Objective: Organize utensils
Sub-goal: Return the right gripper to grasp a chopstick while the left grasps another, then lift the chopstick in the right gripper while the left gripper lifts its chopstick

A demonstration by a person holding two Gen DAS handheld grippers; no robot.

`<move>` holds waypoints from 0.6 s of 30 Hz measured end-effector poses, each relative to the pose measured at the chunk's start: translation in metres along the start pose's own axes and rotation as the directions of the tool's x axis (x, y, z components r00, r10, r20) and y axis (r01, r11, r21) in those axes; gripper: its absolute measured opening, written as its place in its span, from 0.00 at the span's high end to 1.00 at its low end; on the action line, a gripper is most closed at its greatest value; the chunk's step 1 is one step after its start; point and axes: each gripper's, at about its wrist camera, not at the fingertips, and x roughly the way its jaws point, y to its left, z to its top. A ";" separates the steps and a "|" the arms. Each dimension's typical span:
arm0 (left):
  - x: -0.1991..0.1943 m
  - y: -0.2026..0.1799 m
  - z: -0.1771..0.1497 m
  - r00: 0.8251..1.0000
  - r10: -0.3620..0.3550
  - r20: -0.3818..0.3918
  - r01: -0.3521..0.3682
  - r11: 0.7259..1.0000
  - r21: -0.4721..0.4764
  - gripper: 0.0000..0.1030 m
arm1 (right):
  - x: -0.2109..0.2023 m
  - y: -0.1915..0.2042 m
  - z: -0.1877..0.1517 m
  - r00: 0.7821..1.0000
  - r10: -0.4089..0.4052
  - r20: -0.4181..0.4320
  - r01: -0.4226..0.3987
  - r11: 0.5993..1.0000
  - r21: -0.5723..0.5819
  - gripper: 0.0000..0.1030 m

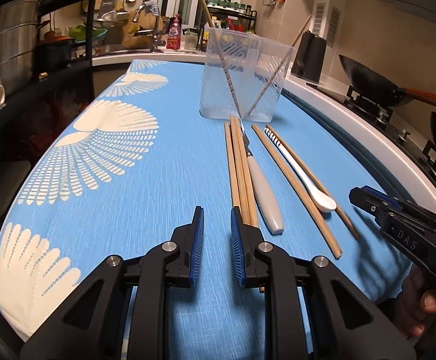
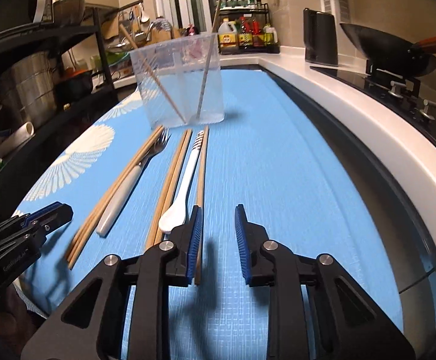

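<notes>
A clear plastic container (image 1: 245, 78) (image 2: 178, 84) stands on the blue cloth with two chopsticks leaning inside. In front of it lie several wooden chopsticks (image 1: 240, 168) (image 2: 114, 192), a fork with a grey-white handle (image 1: 264, 192) (image 2: 121, 192) and a white spoon (image 1: 305, 174) (image 2: 181, 186). My left gripper (image 1: 217, 219) is open and empty, just left of the near chopstick ends. My right gripper (image 2: 218, 219) is open and empty, its left finger beside a single chopstick (image 2: 201, 186) and the spoon bowl. Each gripper shows in the other's view, the right gripper (image 1: 368, 201) and the left gripper (image 2: 58, 210).
The blue cloth with white fan patterns (image 1: 103, 150) covers the table. A white counter edge (image 2: 353, 114) runs along the right with a stove and wok (image 2: 389, 51), and a black kettle (image 2: 320, 37). A dark shelf with metal pots (image 1: 10, 45) stands at left.
</notes>
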 end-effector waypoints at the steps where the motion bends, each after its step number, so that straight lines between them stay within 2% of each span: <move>1: 0.001 -0.001 -0.001 1.000 -0.007 -0.007 0.007 1.000 0.005 0.85 | 0.001 0.001 -0.001 1.000 0.008 -0.008 -0.008 1.000 0.000 0.82; 3: 0.002 -0.005 -0.003 1.000 -0.017 -0.009 0.017 1.000 0.015 0.86 | 0.003 0.003 -0.002 1.000 0.020 -0.018 -0.020 1.000 -0.005 0.86; 8: 0.008 -0.009 -0.006 0.999 -0.026 -0.034 0.027 0.999 0.028 0.90 | 0.009 0.012 -0.007 0.998 0.027 -0.054 -0.030 0.998 -0.051 0.88; 16: 0.011 -0.027 -0.014 0.999 0.020 -0.041 -0.015 0.992 0.129 0.90 | 0.014 0.018 -0.008 0.998 -0.001 -0.065 -0.005 0.996 -0.087 0.89; 18: 0.010 -0.026 -0.014 0.999 0.017 -0.040 -0.012 0.992 0.124 0.90 | 0.014 0.020 -0.007 0.998 -0.006 -0.067 0.000 0.995 -0.098 0.91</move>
